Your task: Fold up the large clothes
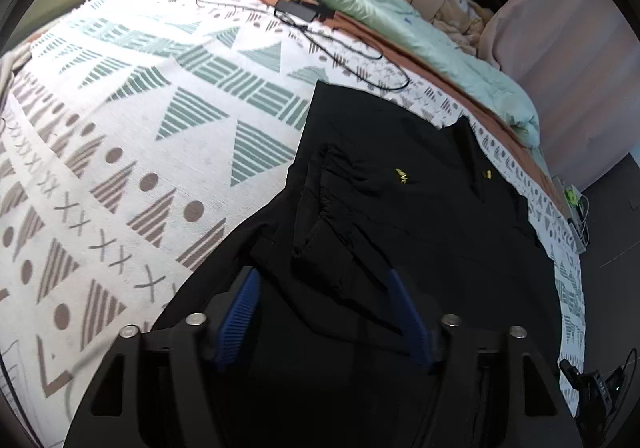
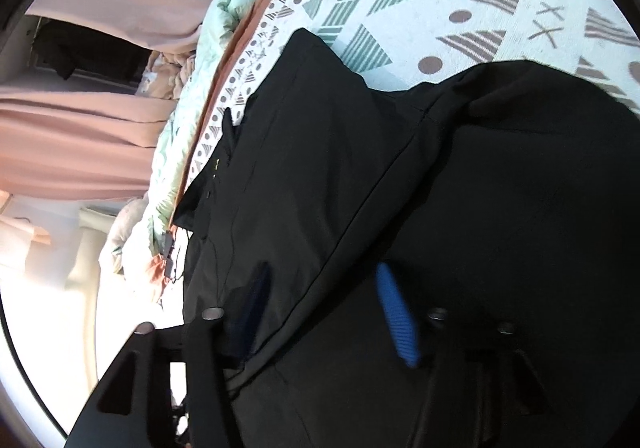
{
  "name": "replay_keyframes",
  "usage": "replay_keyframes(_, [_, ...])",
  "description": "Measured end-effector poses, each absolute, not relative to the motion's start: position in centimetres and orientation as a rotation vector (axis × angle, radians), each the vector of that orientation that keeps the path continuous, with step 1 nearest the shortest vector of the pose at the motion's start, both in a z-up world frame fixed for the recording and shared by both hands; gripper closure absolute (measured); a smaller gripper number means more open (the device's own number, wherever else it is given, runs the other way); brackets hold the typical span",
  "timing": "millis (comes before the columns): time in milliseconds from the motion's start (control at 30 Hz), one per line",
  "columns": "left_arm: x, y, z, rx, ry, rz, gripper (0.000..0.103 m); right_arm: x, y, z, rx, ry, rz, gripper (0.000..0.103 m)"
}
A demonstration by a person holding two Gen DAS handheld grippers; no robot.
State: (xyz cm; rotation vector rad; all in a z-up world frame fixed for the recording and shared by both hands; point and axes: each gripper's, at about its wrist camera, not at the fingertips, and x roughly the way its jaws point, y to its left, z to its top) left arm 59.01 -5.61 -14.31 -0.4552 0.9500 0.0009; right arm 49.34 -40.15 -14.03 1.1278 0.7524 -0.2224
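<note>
The black garment (image 1: pixel 400 208) lies on the bed (image 1: pixel 140 128), soft, limp, probably slippery. My left gripper (image 1: pixel 324 312) and right gripper (image 2: pixel 320 304) both gape; I'd pinch seam edges.

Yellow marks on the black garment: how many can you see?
2 in the left wrist view: a small logo mid-garment, and a smaller mark to its right near the edge. Folds may hide others.

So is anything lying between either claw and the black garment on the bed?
Nothing visible. The left claw and the right claw both sit open right over the black garment, and the charger cable lies farther up the bed.
</note>
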Motion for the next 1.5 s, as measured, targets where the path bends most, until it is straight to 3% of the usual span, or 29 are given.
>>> replay_keyframes(133, [56.9,-5.3,-12.2,-0.452,0.921,-0.021,0.032,48.8,-39.2,-12.9,1.106,0.756,-0.188,0.036])
replay_keyframes(200, [55.8,-5.1,-11.6,-0.448,0.911,-0.030,0.032,48.1,-38.6,-12.1,1.089,0.740,-0.168,0.017])
replay_keyframes(267, [54.5,-4.9,-11.1,-0.437,0.905,-0.033,0.032,47.7,-38.2,-11.5,1.065,0.738,-0.167,0.011])
replay_keyframes(667, [44.5,-3.9,-11.0,-0.457,0.879,-0.095,0.029,39.8,-34.7,-9.4,0.927,0.751,-0.155,0.010])
replay_keyframes(733, [42.7,-3.5,-10.8,-0.467,0.853,-0.094,0.012,38.1,-33.9,-9.2,0.899,0.749,-0.147,0.010])
replay_keyframes(800, [40.8,-2.9,-10.7,-0.484,0.826,-0.076,0.006,36.7,-33.2,-9.2,0.877,0.745,-0.140,0.010])
replay_keyframes(1500, [28.7,-1.3,-12.1,-0.484,0.810,-0.052,0.005,22.9,-29.4,-10.3,0.961,0.646,-0.075,0.010])
